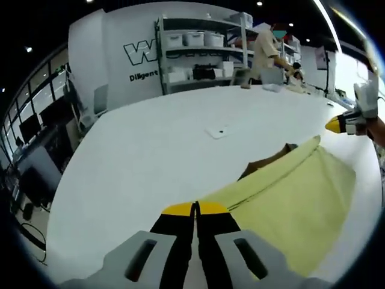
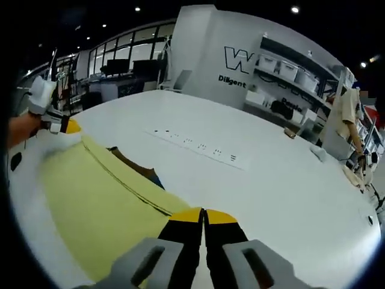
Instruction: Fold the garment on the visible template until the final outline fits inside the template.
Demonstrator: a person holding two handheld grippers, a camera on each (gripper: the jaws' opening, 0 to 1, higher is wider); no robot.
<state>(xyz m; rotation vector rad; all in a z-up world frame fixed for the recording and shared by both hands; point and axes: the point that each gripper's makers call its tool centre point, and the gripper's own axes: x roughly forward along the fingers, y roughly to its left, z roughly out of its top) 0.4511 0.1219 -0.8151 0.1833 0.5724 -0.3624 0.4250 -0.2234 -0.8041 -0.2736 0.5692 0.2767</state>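
Note:
A pale yellow garment (image 1: 289, 198) lies flat on the white table (image 1: 150, 156), folded over with a long ridge along its far edge. The same garment (image 2: 90, 192) shows in the right gripper view. A brown template (image 1: 267, 161) peeks out from under that ridge, and the template (image 2: 133, 165) shows a bit of blue at its tip. My left gripper (image 1: 195, 208) is shut, its yellow tips at the near end of the ridge. My right gripper (image 2: 203, 212) is shut at the other end. I see no cloth between either pair of jaws. Each gripper shows in the other's view, the right gripper (image 1: 337, 124) and the left gripper (image 2: 69, 126).
A small white card (image 1: 218, 131) lies mid-table, and a strip with dark marks (image 2: 198, 147) runs across it. A person (image 1: 264, 51) stands at the far end by shelves with white bins (image 1: 195, 39). Office chairs and desks (image 1: 42, 162) stand past the table's edge.

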